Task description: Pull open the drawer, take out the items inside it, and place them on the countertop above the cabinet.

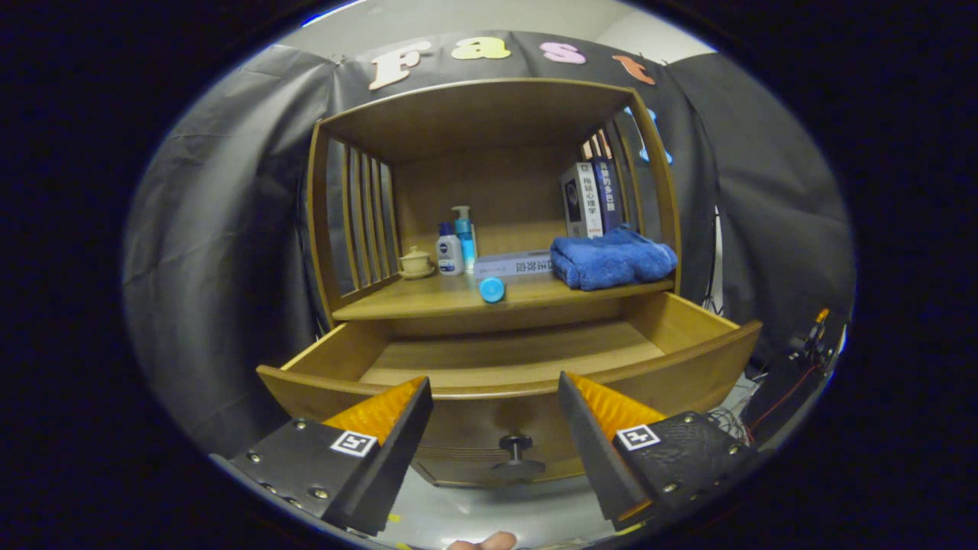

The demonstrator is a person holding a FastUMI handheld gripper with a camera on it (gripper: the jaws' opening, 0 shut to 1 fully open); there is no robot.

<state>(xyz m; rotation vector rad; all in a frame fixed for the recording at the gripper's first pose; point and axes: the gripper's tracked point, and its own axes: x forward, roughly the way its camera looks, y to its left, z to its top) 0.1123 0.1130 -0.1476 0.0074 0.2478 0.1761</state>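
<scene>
The wooden drawer (688,359) stands pulled out under the countertop (428,302), and its bare wooden floor shows, with nothing lying on the part I can see. Its dark round knob (516,443) sits on the drawer front, between my fingers. My gripper (495,397) is open with nothing between its fingers, in front of the drawer's front rim. On the countertop lie a folded blue towel (611,260) at the right and a small blue round object (492,289) near the front edge.
On the countertop also stand a small cup on a saucer (416,263), a white bottle (449,253), a blue pump bottle (464,233), a flat box (513,264) and upright books (590,198). Slatted side walls enclose the shelf. Cables (772,397) lie right of the cabinet.
</scene>
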